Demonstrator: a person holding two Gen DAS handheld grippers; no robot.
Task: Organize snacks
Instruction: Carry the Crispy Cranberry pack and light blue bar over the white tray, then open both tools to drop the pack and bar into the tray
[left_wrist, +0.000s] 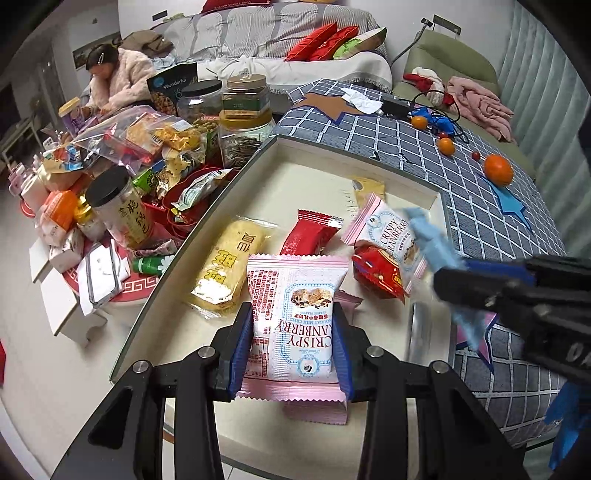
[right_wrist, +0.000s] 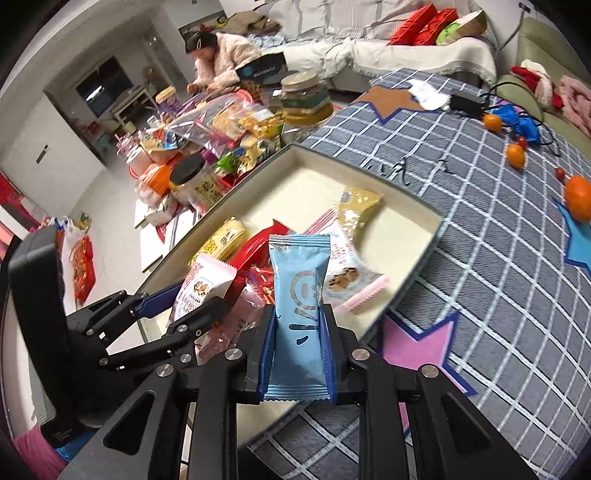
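Note:
My left gripper (left_wrist: 293, 325) is shut on a pink-and-white cranberry nougat packet (left_wrist: 295, 314) and holds it over the near end of a shallow cream tray (left_wrist: 321, 177). In the tray lie a yellow packet (left_wrist: 231, 269), a red packet (left_wrist: 308, 236), a second cranberry packet (left_wrist: 388, 236) and a red crinkled packet (left_wrist: 378, 273). My right gripper (right_wrist: 297, 321) is shut on a light blue packet (right_wrist: 297, 314) above the tray's near right corner (right_wrist: 424, 243). The left gripper with its pink packet (right_wrist: 203, 291) shows at the left of the right wrist view.
A heap of jars, bags and snack packs (left_wrist: 147, 155) lies left of the tray. The tray sits on a blue checked cloth (left_wrist: 424, 147) with oranges (left_wrist: 498, 170), small red fruits and cables. A person (left_wrist: 118, 81) sits at the far left by a sofa.

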